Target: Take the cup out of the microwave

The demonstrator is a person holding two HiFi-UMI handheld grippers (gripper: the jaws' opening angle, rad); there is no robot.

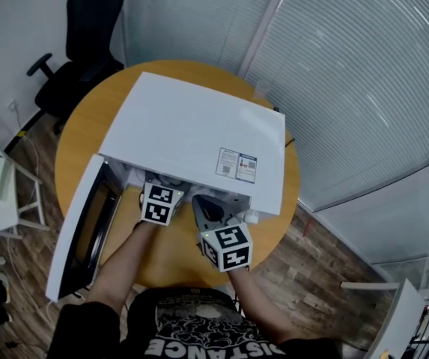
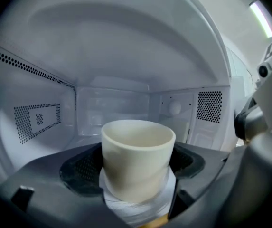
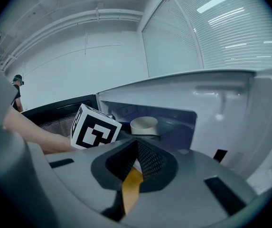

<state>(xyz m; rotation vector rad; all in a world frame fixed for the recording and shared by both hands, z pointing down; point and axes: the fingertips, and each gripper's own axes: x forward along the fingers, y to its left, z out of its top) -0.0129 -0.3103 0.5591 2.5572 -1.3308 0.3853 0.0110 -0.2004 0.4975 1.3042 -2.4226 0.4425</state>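
A cream cup (image 2: 136, 158) stands on the white turntable inside the open white microwave (image 1: 199, 133). My left gripper (image 2: 136, 172) reaches into the cavity, and its dark pads lie against the cup's two sides. In the head view only that gripper's marker cube (image 1: 160, 203) shows at the oven's mouth. From the right gripper view I see the cup (image 3: 144, 125) just behind that cube (image 3: 94, 132). My right gripper (image 3: 136, 144) is held in front of the microwave's control side, shut, with nothing between its pads.
The microwave door (image 1: 83, 230) hangs wide open to the left. The oven sits on a round wooden table (image 1: 169, 256). A black office chair (image 1: 87, 43) stands behind the table, and glass walls with blinds run along the right.
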